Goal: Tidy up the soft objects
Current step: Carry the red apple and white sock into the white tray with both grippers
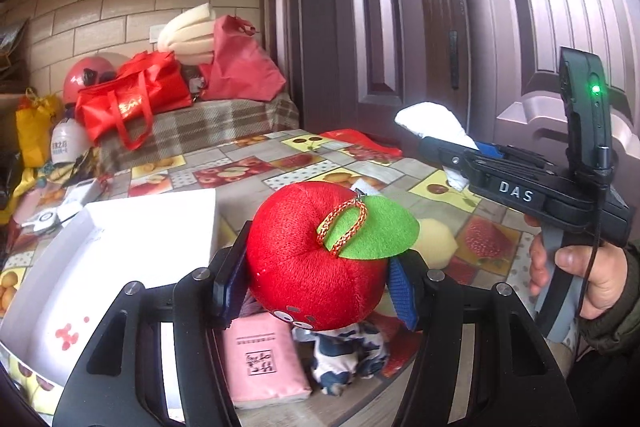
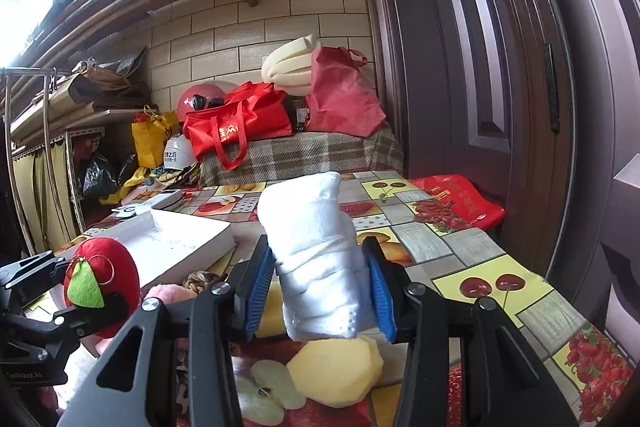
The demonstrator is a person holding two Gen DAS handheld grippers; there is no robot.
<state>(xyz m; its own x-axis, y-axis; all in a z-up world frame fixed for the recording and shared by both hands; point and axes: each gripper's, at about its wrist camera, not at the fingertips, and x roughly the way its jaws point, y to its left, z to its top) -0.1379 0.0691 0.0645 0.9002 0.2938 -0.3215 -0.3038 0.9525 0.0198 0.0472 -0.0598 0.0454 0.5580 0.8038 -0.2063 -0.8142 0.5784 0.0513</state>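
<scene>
The open white cardboard box (image 1: 100, 251) lies left of the left gripper (image 1: 316, 279), whose jaws clamp the red plush apple (image 1: 312, 259), nearer than the right gripper (image 2: 320, 291), jaws pinching the upright white rolled cloth (image 2: 316, 247).

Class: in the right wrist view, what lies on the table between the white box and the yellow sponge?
In the right wrist view, between the white box and the yellow sponge lie a pink plush and a brown braided item, partly hidden by the right gripper.

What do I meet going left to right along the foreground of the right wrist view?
Left claw shut on the red plush apple → white box → right claw shut on the white rolled cloth → red bag at the table's far right edge.
</scene>
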